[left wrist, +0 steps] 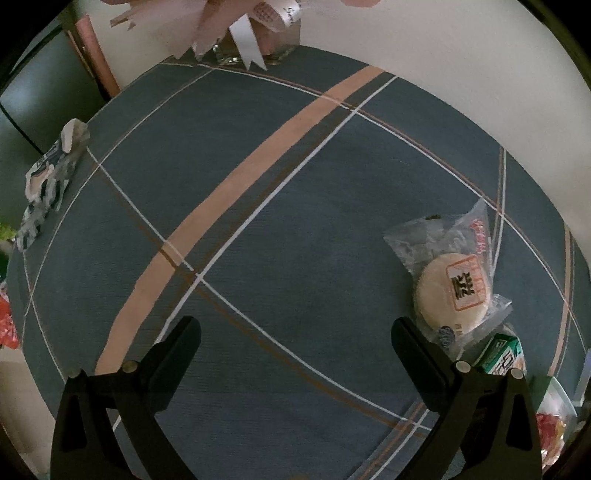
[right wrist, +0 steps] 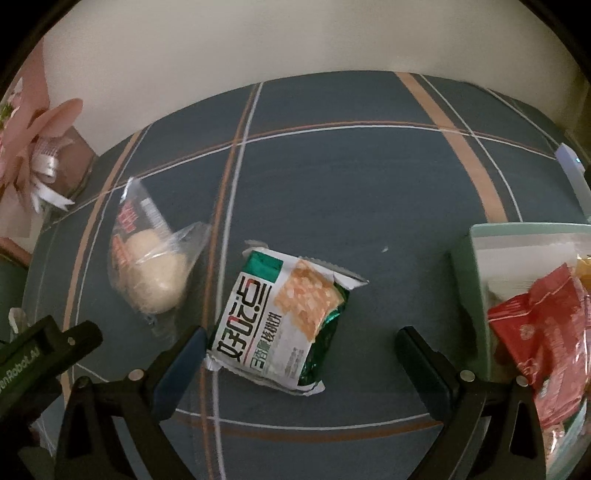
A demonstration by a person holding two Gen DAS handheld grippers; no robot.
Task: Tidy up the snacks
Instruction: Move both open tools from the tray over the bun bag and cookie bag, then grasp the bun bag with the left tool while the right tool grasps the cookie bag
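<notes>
- The left hand-held gripper (left wrist: 295,328) hangs over the blue plaid tabletop (left wrist: 277,192) with its jaws spread wide and nothing between them.
- Just beyond its right finger lies a round pale cake in a clear wrapper (left wrist: 452,288), flat on the cloth; the finger's tip overlaps the wrapper's near edge in this view (contact cannot be told).
- The right hand-held gripper (right wrist: 299,341) is likewise open, and a green-and-white cracker packet (right wrist: 280,317) lies tilted on the tabletop between its 2 fingers, its near left corner just beside the left finger.
- In the right wrist view the wrapped cake sits to the left of that packet, apart from it.
- A pale green tray (right wrist: 467,291) stands at the right, holding a red snack bag (right wrist: 543,332).
- A pink ribboned bouquet (left wrist: 251,26) stands at the tabletop's far edge.
- A crumpled dark-and-white wrapper (left wrist: 48,181) lies at the left edge.
</notes>
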